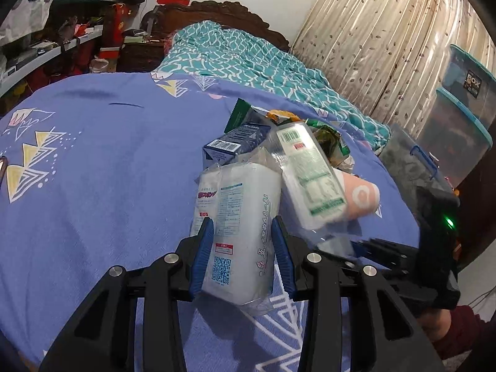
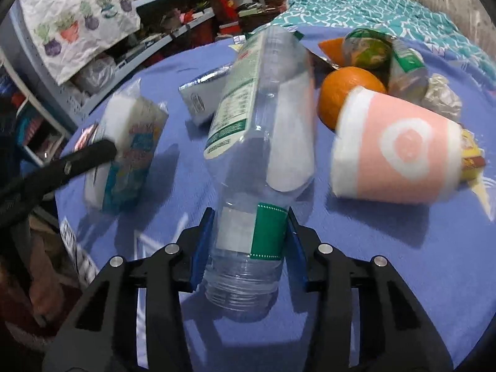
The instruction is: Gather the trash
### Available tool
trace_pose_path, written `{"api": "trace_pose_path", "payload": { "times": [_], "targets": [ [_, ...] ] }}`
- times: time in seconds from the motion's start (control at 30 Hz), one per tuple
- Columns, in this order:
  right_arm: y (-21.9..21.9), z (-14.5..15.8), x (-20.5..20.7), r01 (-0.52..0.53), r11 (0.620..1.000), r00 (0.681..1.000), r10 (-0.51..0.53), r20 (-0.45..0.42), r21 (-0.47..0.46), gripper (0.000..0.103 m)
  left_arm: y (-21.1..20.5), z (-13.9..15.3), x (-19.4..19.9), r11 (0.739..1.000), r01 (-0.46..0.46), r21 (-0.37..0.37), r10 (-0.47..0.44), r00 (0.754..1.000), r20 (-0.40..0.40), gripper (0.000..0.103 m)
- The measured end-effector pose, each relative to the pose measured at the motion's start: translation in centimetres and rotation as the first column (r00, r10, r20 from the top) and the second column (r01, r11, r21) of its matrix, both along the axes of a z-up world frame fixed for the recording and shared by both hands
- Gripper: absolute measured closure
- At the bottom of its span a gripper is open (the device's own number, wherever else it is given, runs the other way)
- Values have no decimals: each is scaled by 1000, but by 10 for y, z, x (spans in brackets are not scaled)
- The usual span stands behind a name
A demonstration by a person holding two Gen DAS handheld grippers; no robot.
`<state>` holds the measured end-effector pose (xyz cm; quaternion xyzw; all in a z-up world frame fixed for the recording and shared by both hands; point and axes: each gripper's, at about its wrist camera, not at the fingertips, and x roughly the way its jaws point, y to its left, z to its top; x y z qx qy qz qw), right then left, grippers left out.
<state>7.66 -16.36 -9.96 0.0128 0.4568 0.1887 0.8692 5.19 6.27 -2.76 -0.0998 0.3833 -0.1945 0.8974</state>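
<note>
— How many bottles do you count on the bed (image 2: 387, 263)?

— Two. One clear plastic bottle (image 2: 260, 161) toward the near edge, and a smaller bottle (image 2: 406, 65) with a green label toward the far edge.

— Tissue packs?

— One white tissue pack (image 1: 235, 226), over toward the bed's left edge.

— Cups, fruit?

— One pink-and-white paper cup (image 2: 396, 148) and one orange (image 2: 344, 93), side by side.

— Boxes?

— One small carton (image 2: 201, 93) with a barcode. The wrappers behind it overlap, so I cannot count those; I make out one crumpled foil ball (image 2: 443, 96).
</note>
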Motion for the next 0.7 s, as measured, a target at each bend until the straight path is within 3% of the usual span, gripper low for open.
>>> {"api": "trace_pose_path", "payload": {
  "times": [0.2, 0.47, 0.6, 0.7],
  "targets": [
    [-34, 8, -48, -16, 986, 997, 28, 70, -164, 60, -13, 0, -1, 999, 32, 12, -32, 999, -2, 66],
    [-55, 13, -62, 54, 978, 991, -28, 133, -201, 54, -34, -1, -3, 997, 50, 60, -50, 999, -3, 65],
    [-52, 11, -66, 44, 980, 988, -14, 153, -195, 39, -35, 0, -6, 997, 32, 77, -32, 999, -3, 64],
    [-45, 13, -67, 38, 980, 984, -3, 178, -193, 35, -33, 0, -5, 995, 19, 95, -18, 1000, -8, 60]
  ]
}}
